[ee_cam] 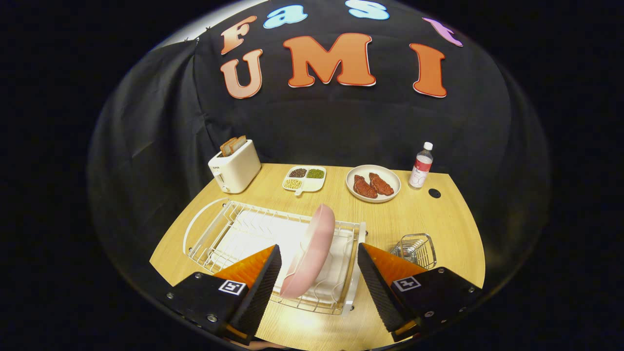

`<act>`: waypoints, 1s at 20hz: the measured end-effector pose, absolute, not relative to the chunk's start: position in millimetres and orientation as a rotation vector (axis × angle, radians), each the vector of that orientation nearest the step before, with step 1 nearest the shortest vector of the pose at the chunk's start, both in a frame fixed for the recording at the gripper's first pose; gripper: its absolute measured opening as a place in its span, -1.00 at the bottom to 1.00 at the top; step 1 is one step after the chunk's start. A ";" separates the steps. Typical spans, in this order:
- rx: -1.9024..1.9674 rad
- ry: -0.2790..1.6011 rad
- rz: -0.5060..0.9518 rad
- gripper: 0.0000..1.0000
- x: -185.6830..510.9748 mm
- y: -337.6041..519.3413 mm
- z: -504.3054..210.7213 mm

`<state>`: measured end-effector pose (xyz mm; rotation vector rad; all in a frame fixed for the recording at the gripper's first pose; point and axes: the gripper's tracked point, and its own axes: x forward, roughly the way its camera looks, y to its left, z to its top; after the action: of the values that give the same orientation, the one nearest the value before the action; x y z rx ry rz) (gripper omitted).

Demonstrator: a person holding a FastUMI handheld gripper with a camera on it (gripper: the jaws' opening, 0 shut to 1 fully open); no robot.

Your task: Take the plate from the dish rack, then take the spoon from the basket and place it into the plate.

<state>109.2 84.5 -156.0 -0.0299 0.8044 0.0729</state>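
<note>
Straddling plate (312, 253) rim w/ gaps, hand-held gripper (319, 258) open

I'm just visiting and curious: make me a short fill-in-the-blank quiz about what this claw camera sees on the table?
1. The pink plate stands on edge in the dish ____.
2. The claw is ____, one finger on each side of the plate.
3. The toaster holds slices of ____.
4. The wire basket sits beside the ____ of the table.

Missing words: rack; open; bread; rack
</note>
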 end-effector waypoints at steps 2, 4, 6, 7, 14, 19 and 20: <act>-0.029 0.848 0.053 0.88 116.5 86.6 -168.9; -0.030 0.884 0.040 0.87 121.8 89.1 -178.8; -0.026 0.924 0.035 0.82 127.9 94.3 -190.2; -0.019 0.945 0.032 0.81 129.9 96.8 -195.4; -0.071 1.047 -0.025 0.28 137.9 96.4 -231.9; -0.105 1.101 -0.075 -0.08 139.7 89.5 -244.0; -0.100 1.099 -0.095 -0.13 139.7 88.5 -240.6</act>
<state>139.7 88.5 -240.6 -0.0997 1.0986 -0.0950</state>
